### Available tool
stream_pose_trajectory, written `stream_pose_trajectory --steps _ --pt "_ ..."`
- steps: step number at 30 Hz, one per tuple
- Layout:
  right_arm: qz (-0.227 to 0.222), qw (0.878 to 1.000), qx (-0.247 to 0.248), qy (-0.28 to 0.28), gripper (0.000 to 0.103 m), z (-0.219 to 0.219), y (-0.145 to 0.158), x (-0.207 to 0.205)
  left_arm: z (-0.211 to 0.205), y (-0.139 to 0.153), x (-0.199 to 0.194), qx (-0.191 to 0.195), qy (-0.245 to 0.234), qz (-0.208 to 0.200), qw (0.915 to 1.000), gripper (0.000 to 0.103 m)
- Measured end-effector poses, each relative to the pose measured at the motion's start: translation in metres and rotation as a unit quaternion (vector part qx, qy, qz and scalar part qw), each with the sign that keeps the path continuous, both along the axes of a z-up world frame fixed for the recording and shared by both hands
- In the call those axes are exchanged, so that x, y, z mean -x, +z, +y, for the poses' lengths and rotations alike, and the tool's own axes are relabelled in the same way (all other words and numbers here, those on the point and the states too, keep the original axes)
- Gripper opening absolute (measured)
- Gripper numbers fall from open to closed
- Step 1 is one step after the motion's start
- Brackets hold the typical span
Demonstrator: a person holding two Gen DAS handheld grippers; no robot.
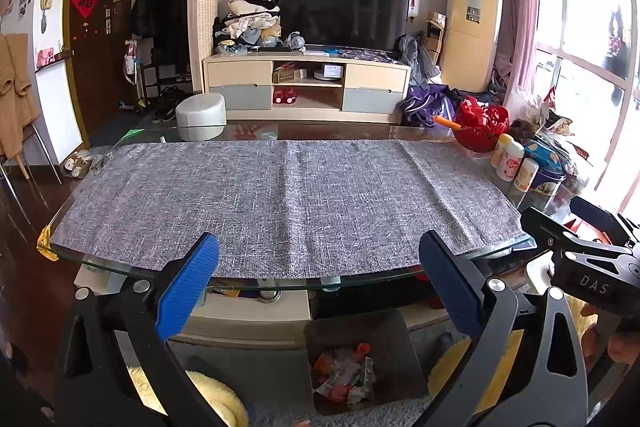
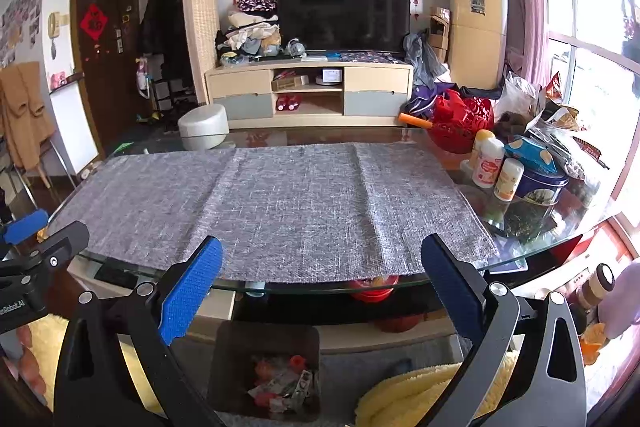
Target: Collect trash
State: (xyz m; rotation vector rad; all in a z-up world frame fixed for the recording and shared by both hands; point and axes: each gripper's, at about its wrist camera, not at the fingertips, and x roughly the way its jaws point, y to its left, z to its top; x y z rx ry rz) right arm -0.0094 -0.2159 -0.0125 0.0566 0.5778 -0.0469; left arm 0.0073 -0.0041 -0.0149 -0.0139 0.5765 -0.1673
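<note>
A dark trash bin (image 1: 384, 343) stands on the floor below the near edge of the glass table (image 1: 248, 277); crumpled wrappers and red scraps (image 1: 346, 373) lie in it. It also shows in the right wrist view (image 2: 236, 359), with the scraps (image 2: 282, 381). A grey cloth mat (image 1: 280, 195) covers the table top and is bare. My left gripper (image 1: 318, 271) is open and empty, above the bin at the table edge. My right gripper (image 2: 320, 273) is open and empty beside it.
At the table's right end stand a red basket (image 2: 464, 123), white bottles (image 2: 488, 163), a blue tin (image 2: 538, 183) and bags. Yellow fluffy slippers (image 2: 416, 391) lie on the floor by the bin. A white stool (image 1: 200, 115) and TV cabinet (image 1: 308, 87) stand beyond.
</note>
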Motion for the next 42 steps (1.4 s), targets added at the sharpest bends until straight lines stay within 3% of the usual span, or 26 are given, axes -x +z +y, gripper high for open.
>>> stream_pose_trajectory --steps 42 --pt "-0.003 1.0 -0.005 0.008 0.1 0.012 0.009 -0.001 -0.007 0.012 0.001 0.004 -0.003 -0.001 1.0 0.095"
